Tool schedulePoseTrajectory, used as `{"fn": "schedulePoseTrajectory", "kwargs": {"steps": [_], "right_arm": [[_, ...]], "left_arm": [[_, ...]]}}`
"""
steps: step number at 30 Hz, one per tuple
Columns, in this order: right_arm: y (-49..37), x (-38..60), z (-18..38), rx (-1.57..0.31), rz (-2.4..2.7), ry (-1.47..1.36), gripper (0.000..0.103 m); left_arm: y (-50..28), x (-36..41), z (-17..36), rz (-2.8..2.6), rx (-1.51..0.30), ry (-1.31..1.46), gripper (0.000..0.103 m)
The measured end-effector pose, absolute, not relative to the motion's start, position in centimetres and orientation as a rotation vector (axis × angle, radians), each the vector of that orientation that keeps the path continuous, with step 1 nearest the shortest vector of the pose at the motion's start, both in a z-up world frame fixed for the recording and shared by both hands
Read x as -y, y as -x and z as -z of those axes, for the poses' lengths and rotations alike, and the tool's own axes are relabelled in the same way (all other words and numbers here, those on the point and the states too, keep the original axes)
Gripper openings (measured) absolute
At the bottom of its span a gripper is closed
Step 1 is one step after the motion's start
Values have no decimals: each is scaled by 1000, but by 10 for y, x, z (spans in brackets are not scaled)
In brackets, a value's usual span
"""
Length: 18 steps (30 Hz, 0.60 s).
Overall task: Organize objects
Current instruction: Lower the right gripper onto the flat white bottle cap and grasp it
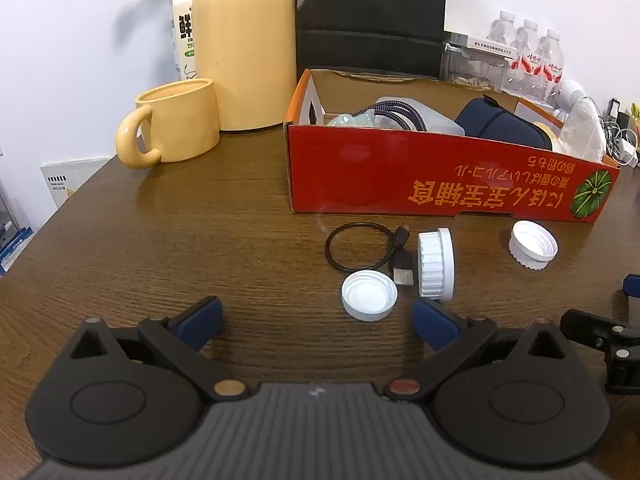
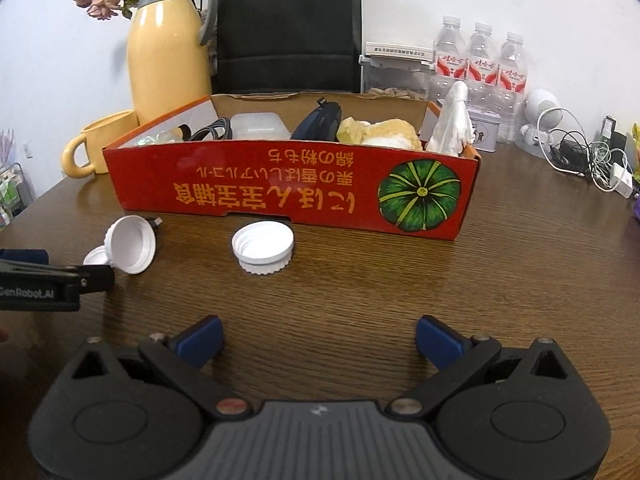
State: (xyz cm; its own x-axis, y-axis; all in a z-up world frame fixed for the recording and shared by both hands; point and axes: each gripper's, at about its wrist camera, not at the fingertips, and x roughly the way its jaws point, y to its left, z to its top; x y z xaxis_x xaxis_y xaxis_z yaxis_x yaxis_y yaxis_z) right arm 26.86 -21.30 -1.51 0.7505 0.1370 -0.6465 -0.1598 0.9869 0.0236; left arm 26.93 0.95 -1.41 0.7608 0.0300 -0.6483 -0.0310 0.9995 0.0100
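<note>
A red cardboard box (image 1: 420, 168) (image 2: 280, 188) holds cables, a navy pouch and other items. In front of it on the wooden table lie three white lids: one flat (image 1: 369, 295), one standing on its edge (image 1: 435, 265) (image 2: 130, 245), one open side up (image 1: 533, 244) (image 2: 263, 247). A short black USB cable (image 1: 362, 251) lies coiled beside them. My left gripper (image 1: 316, 322) is open and empty, just short of the flat lid. My right gripper (image 2: 319, 340) is open and empty, back from the open-side-up lid.
A yellow mug (image 1: 176, 128) (image 2: 94, 146) and yellow thermos (image 1: 244, 44) (image 2: 168, 52) stand left of the box. Water bottles (image 2: 478, 60), a white speaker (image 2: 542, 116) and tangled chargers (image 2: 592, 160) sit at the back right. A black chair (image 2: 288, 28) is behind the box.
</note>
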Motion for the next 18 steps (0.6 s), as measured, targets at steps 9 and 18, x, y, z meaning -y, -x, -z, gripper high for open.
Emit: {"fn": "schedulePoseTrajectory", "kwargs": {"steps": [9,18], "right_arm": [[-287,195,15,-703,-179,41,103],[-318,177,15,-700,-200,43,102]], "left_arm": [[-270,-9,15,-36,-696,0,103],[-270,-8,15,-36,-696,0,103]]}}
